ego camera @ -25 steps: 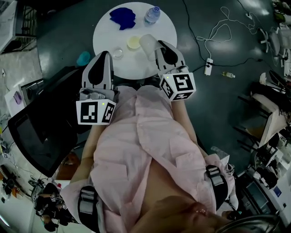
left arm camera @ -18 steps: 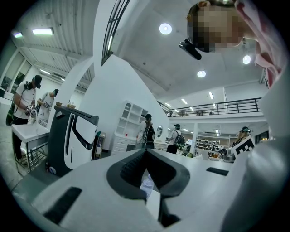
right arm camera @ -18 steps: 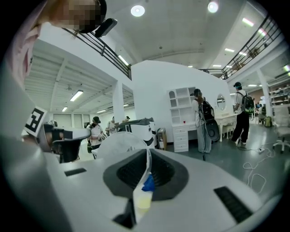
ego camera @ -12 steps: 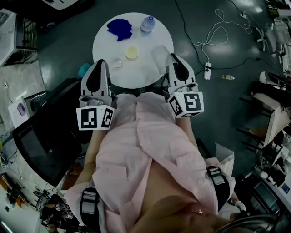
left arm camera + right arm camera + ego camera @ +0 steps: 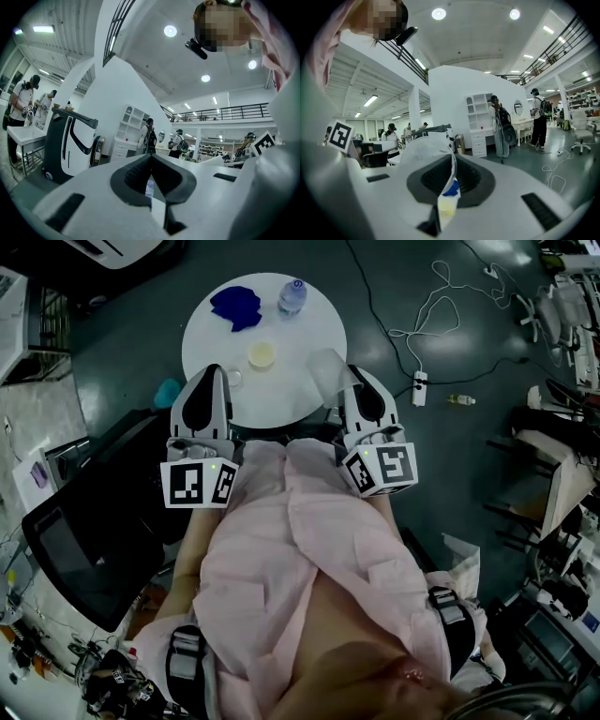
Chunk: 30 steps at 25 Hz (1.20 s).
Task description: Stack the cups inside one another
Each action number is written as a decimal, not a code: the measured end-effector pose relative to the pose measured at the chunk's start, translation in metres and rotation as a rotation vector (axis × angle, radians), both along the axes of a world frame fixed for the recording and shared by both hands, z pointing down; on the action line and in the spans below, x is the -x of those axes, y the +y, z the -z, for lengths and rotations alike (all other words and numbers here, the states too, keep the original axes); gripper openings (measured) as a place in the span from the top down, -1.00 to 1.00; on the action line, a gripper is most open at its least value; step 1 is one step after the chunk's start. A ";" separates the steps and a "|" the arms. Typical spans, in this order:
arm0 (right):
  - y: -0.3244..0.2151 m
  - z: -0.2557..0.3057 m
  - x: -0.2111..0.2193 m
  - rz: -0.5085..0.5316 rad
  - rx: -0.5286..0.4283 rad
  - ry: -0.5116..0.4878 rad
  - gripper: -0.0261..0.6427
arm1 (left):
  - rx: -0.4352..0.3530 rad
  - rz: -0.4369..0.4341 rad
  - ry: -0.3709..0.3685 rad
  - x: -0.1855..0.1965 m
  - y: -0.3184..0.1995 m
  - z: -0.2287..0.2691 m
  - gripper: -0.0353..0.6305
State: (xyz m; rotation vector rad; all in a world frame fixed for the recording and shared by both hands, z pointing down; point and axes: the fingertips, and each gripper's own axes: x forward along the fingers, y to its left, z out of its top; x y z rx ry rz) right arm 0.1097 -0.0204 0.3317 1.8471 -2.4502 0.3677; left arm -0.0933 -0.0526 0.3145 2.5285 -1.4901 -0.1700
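Fig.: head view, near to far. Foreground: person's pink shirt [image 5: 281, 559]. Ahead of it both tongs reach the near rim of the round white bench [image 5: 314, 324]. L tongs [image 5: 214, 373]: tips together, nothing between them, at the near-left rim just beside a small clear cup [image 5: 232, 379] (partly hidden; prob. a cup). R tongs [image 5: 343, 373]: closed on one thin wall of a translucent cup [image 5: 323, 369], which appears lifted over the near-right part of the bench. The right gripper view shows that wall pinched edge-on, w/ the rim arcing up and to the left. Mid-bench: yellowish cup [image 5: 262, 354], upright, apart from both others. Far side: blue cloth [image 5: 234, 306] and water bottle [image 5: 291, 296], well apart from the cups. Judged step: carry the held cup to a resting one and nest them; no stack is made yet. Risks: a single-wall pinch lets the cup swivel or slip, so it may arrive askew. An off-centre descent would push or tip a light resting cup, since L tongs brace nothing. Too firm a squeeze may buckle the wall.
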 end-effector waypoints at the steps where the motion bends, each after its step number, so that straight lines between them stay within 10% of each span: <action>1: 0.000 0.000 -0.002 0.003 0.002 0.000 0.81 | 0.000 0.000 0.001 -0.003 0.001 0.000 0.84; 30: 0.010 -0.013 -0.042 0.117 0.008 -0.031 0.81 | -0.021 0.167 -0.017 -0.029 0.043 0.007 0.84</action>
